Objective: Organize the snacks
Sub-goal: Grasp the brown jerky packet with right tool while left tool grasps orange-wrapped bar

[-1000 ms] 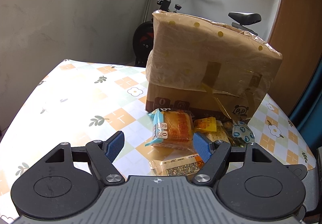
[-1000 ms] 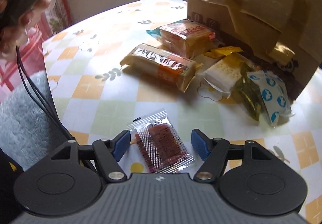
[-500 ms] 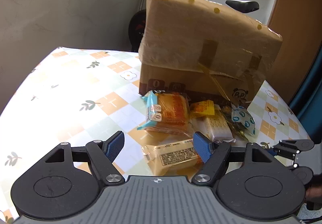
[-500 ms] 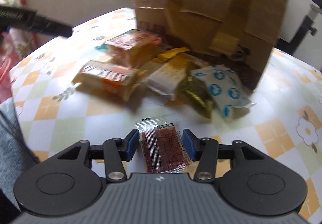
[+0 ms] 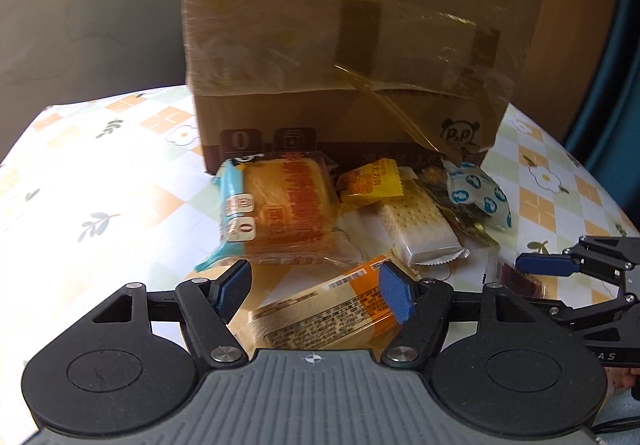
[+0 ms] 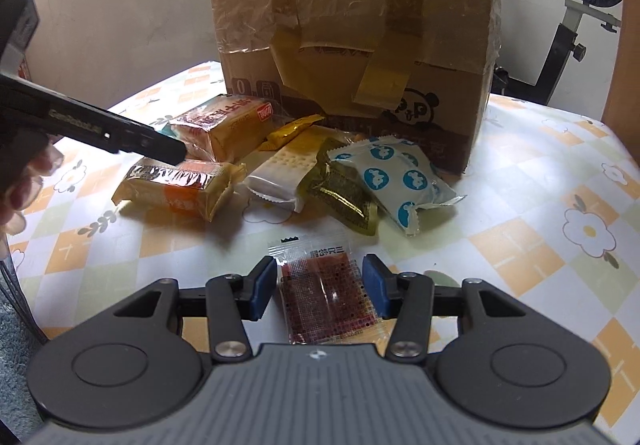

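Snack packets lie in front of a taped cardboard box (image 5: 352, 57) on the patterned table. My left gripper (image 5: 314, 291) is open around a long orange cake bar (image 5: 320, 317), just above it. Behind it lie a large orange cake packet (image 5: 280, 213), a yellow sachet (image 5: 370, 181), a white cracker pack (image 5: 416, 225) and a blue-dotted packet (image 5: 476, 197). My right gripper (image 6: 320, 287) has its pads on both sides of a small red snack packet (image 6: 326, 293), jaws narrowed onto it. The box (image 6: 352, 25) and the cake bar (image 6: 180, 189) also show in the right wrist view.
A dark green packet (image 6: 344, 193) lies beside the blue-dotted packet (image 6: 400, 181). An exercise bike (image 6: 576, 17) stands behind the table at the right. The table edge (image 6: 24, 285) runs near my left side.
My left gripper has moved down and forward over the orange cake bar. My right gripper has narrowed its jaws further around the red packet and swung to face the box.
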